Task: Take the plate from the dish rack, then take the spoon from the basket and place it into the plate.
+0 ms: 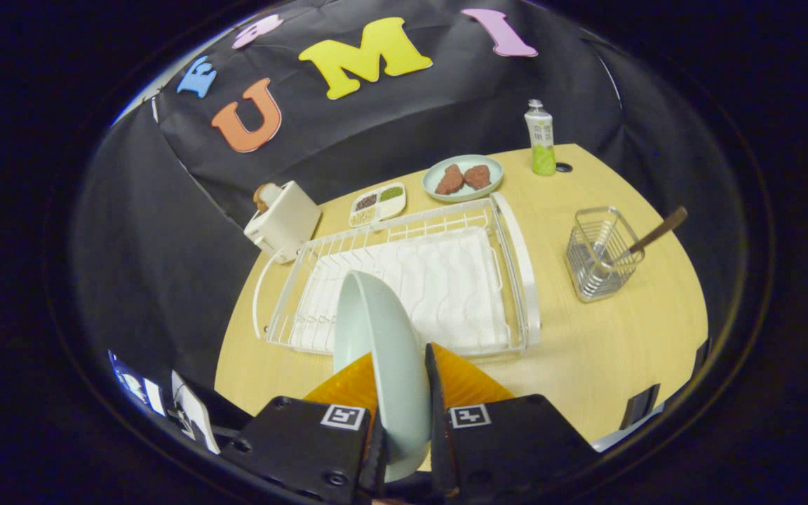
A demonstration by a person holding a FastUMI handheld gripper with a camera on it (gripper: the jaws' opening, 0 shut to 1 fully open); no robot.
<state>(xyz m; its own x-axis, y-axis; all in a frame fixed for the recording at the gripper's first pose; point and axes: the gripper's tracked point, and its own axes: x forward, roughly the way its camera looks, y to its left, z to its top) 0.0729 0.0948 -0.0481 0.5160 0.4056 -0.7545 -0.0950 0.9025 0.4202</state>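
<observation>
The tongs (401, 393) are clamped on the plate (381, 351), with 1 finger pressing on each side of it. The plate is pale blue-green, round and smooth, and it stands on its edge between the 2 fingers, sticking up past their tips. Just beyond the fingers sits the dish rack (404, 280), a big white wire rack with a white bumpy mat inside it. It lies flat on the table (586, 351), which is light wood with a rounded edge. Beyond the fingers and off to the right stands the basket (600, 254), a small shiny wire box. The spoon (646, 238) rests inside it, and its brown handle leans out over the right side. The basket is well apart from the rack. Far beyond the rack there is a second plate (463, 178) in the same pale color, with 2 brown pieces of food on it. Next to that, on its left, lies a small white tray (377, 203) with little boxes of dark and green bits. To the left of the rack stands a white toaster (283, 219) with a piece of bread poking out of the top. Far off to the right is a small bottle (539, 137) with a green bottom half. Black cloth hangs behind the table as the wall.
</observation>
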